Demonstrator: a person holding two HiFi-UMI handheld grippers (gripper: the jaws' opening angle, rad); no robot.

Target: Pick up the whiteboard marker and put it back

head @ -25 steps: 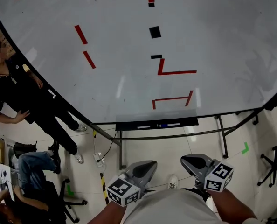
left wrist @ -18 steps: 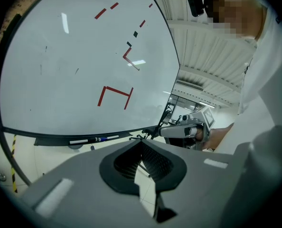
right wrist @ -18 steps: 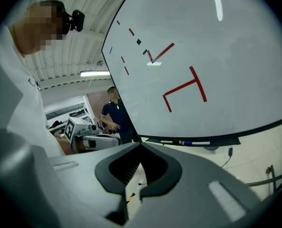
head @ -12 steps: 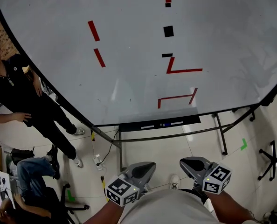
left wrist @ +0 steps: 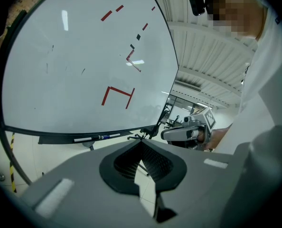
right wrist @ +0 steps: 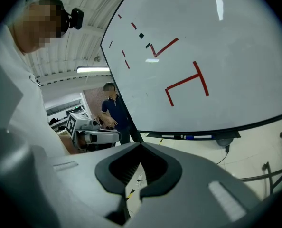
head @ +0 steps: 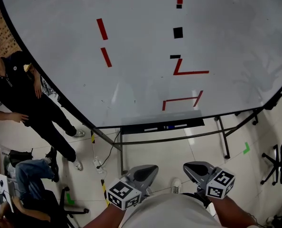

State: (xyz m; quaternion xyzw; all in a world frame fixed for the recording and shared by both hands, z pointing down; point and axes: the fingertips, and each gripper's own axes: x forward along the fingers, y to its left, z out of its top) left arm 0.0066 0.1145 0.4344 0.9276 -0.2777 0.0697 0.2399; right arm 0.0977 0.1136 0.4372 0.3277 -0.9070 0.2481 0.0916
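Note:
Several whiteboard markers, one with a blue band (head: 167, 127), lie in the dark tray (head: 131, 128) under the whiteboard (head: 131, 56). They also show in the left gripper view as markers (left wrist: 91, 138) and in the right gripper view as markers (right wrist: 188, 137). My left gripper (head: 145, 172) and right gripper (head: 197, 168) are held close to my body, well short of the tray, side by side. Both are shut with nothing between the jaws. The left gripper (left wrist: 141, 145) sees the right one (left wrist: 188, 133) beside it; the right gripper (right wrist: 140, 148) sees the left one (right wrist: 91, 136).
The whiteboard carries red and black tape marks (head: 186, 72) and stands on a metal frame (head: 169, 139). A person in dark clothes (head: 22, 94) stands at its left end; another sits lower left (head: 29, 175). Office chairs (head: 278, 160) stand at the right. A cable (head: 100, 163) lies on the floor.
The head view has drifted, so the board's marks sit a little further right. The standing person has shifted slightly. Both grippers stay shut in about the same place.

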